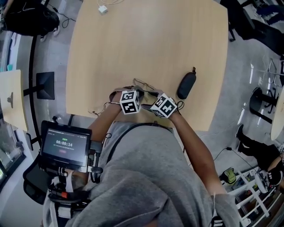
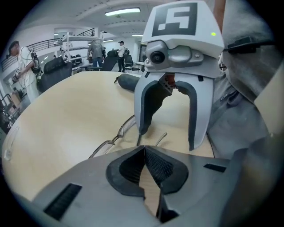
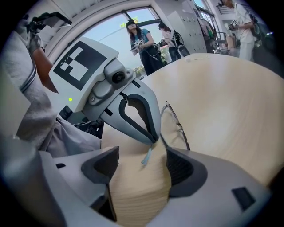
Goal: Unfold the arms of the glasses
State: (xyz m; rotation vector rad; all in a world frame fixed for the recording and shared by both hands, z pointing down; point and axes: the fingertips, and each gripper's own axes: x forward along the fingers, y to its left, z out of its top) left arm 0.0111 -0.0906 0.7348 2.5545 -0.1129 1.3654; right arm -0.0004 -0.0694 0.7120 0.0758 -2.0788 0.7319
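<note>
Thin-framed glasses (image 1: 143, 84) lie on the wooden table (image 1: 146, 40) near its front edge, and both grippers meet over them. In the left gripper view my left gripper (image 2: 144, 153) has its pads pressed together on one thin arm of the glasses (image 2: 116, 135). The right gripper view shows the same grip from the other side: the left gripper (image 3: 153, 139) pinches the arm, whose pale tip sticks out below it. My right gripper (image 3: 137, 166) stands wide open, with that tip lying free between its jaws. The lenses (image 3: 175, 124) rest on the table beyond.
A black glasses case (image 1: 186, 85) lies on the table just right of the grippers. A small white plug (image 1: 103, 9) sits at the far edge. A tablet on a stand (image 1: 65, 144) is at my lower left. People stand in the room behind.
</note>
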